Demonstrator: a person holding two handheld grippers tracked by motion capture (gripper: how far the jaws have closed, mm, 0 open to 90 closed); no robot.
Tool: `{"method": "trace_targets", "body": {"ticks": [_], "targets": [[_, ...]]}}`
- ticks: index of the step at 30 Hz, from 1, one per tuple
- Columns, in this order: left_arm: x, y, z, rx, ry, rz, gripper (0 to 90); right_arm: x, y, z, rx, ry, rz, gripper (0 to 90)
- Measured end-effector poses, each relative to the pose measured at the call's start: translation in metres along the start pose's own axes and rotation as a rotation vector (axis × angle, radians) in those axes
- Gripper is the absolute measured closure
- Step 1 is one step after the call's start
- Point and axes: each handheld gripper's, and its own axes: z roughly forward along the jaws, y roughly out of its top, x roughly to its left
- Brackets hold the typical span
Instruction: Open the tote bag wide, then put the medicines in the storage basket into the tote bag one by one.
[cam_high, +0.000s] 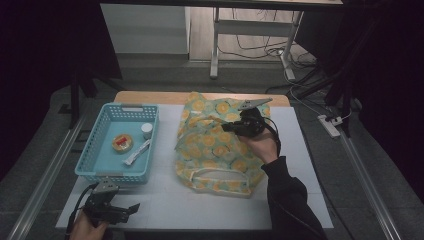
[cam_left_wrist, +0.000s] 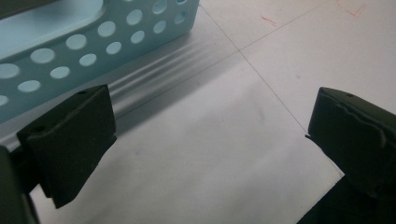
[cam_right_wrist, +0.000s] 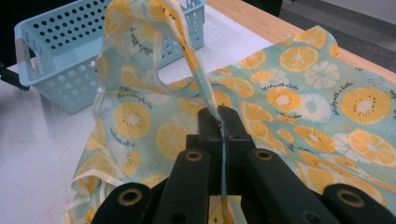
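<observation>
Lower left of the high view: left gripper (cam_high: 131, 209) low over the white table cover (cam_high: 165, 200), held by a hand at the bottom edge; jaws spread wide, nothing between them; in the left gripper view the two black pads (cam_left_wrist: 70, 140) stand far apart over bare white surface.

Just above it, left of centre: light blue perforated basket (cam_high: 95, 150); inside lie a small round container with a red and orange top (cam_high: 122, 142), a small white cap-like thing (cam_high: 146, 130) and a white stick-like item (cam_high: 137, 152); what the stick is, cannot tell.

Centre of the high view: fabric bag printed with orange slices (cam_high: 215, 150), lying crumpled on the table cover just right of the basket; white handle loop (cam_high: 220, 175) at its near edge.

Right of centre: right gripper (cam_high: 231, 129) above the bag's upper part, a dark-sleeved arm coming in from the lower right; jaws pressed together, pinching a strip of the bag's cloth; in the right gripper view the fabric (cam_right_wrist: 187, 51) rises from the closed tips as a lifted fold, basket behind it in the upper left.

Top: wooden table edge (cam_high: 150, 96) beyond the cover.
</observation>
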Motion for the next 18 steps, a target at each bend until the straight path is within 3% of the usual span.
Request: {"method": "trace_targets", "body": {"ticks": [18], "targets": [[0.0010, -0.0021, -0.0050, -0.048, -0.002, -0.008, 0.0, -0.0048, -0.0038, 0.0002, -0.002, -0.017, -0.001, 89.3]]}}
